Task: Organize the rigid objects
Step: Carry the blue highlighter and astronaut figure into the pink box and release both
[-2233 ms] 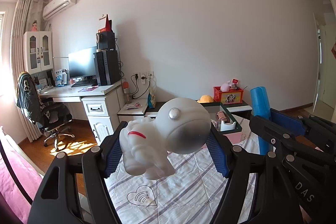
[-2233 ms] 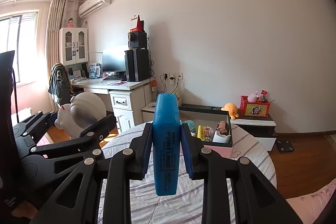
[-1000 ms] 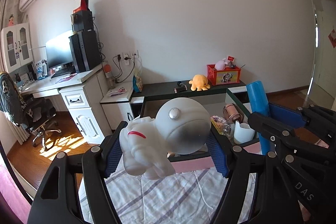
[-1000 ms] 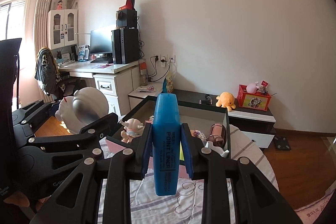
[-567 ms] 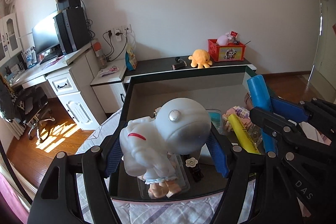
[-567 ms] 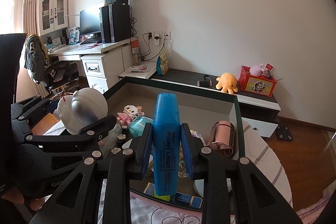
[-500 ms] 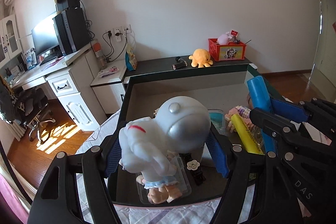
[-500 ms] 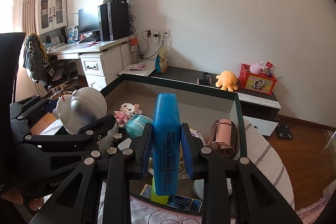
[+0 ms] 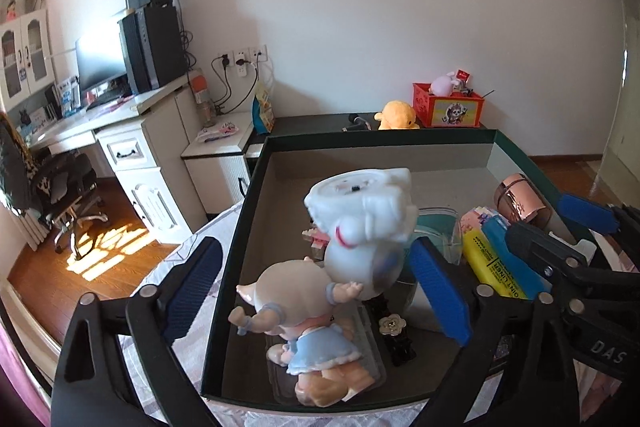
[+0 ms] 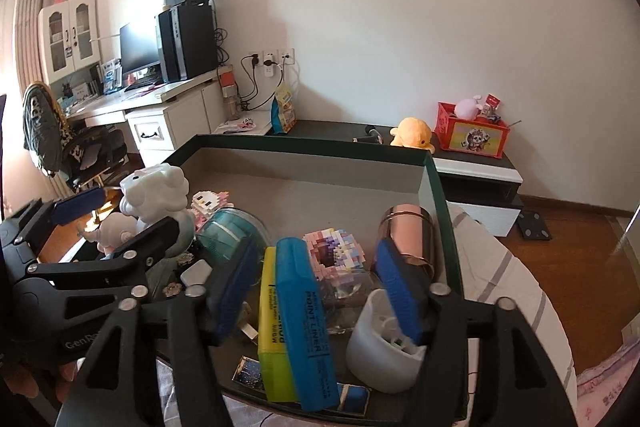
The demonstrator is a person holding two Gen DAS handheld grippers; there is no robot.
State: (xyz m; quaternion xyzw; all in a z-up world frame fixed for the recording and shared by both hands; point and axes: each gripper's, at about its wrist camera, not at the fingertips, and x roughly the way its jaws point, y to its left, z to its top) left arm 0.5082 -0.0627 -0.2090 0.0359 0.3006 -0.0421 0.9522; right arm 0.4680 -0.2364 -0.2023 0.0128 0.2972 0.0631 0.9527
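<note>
- The white figure (image 9: 360,223) is seen tipped over between the left gripper's (image 9: 320,291) fingers, touched by neither pad, its round head resting against a doll (image 9: 296,311) in the green box (image 9: 400,139).
- The blue marker (image 10: 306,323) is seen lying between the right gripper's (image 10: 316,291) fingers, free of both pads, against a yellow marker (image 10: 272,327) in the same box.
- Both pairs of fingers are spread, having just been opening.
- A copper tin (image 10: 408,231) lies just beyond the right finger, a white cup (image 10: 384,343) below it.
</note>
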